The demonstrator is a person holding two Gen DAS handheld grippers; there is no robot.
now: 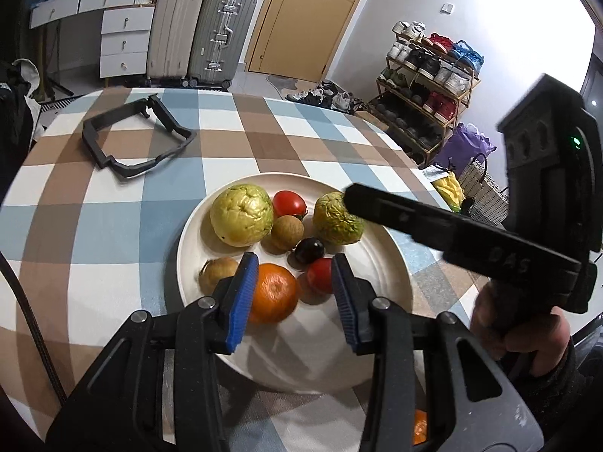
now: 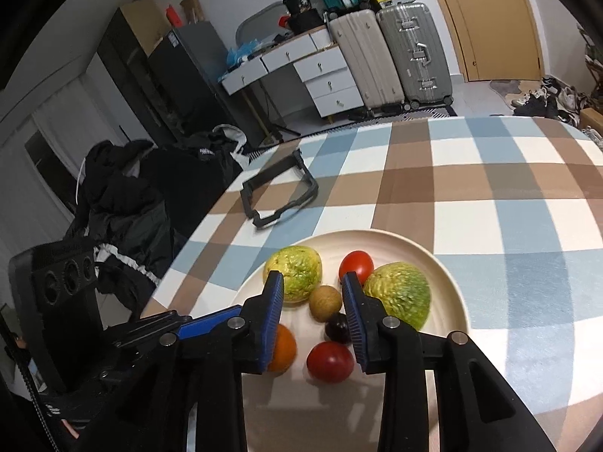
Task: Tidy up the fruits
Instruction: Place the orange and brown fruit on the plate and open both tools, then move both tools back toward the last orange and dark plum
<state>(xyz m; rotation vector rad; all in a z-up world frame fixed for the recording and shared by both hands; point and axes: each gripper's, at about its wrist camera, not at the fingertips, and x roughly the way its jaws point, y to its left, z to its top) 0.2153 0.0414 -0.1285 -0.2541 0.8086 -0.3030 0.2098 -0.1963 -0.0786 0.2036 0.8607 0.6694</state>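
A cream plate [image 1: 301,354] on the checked tablecloth holds two wrinkled yellow-green fruits [image 1: 241,214] [image 1: 337,220], two red tomatoes [image 1: 288,203] [image 1: 318,275], a brown kiwi-like fruit [image 1: 287,231], a dark plum [image 1: 309,250], an orange [image 1: 273,293] and another brown fruit [image 1: 218,273]. My left gripper [image 1: 294,297] is open low over the plate; the orange lies beside its left pad, clear of the right pad. My right gripper [image 2: 313,316] is open above the kiwi-like fruit [image 2: 326,303], plum [image 2: 337,327] and a tomato [image 2: 331,361], gripping none.
A black angular frame [image 1: 132,139] lies on the far left of the table. An orange object [image 1: 420,427] shows under my left gripper near the table's front edge. A hand [image 1: 527,335] holds the right gripper. Suitcases, drawers, a shoe rack and piled clothes stand beyond.
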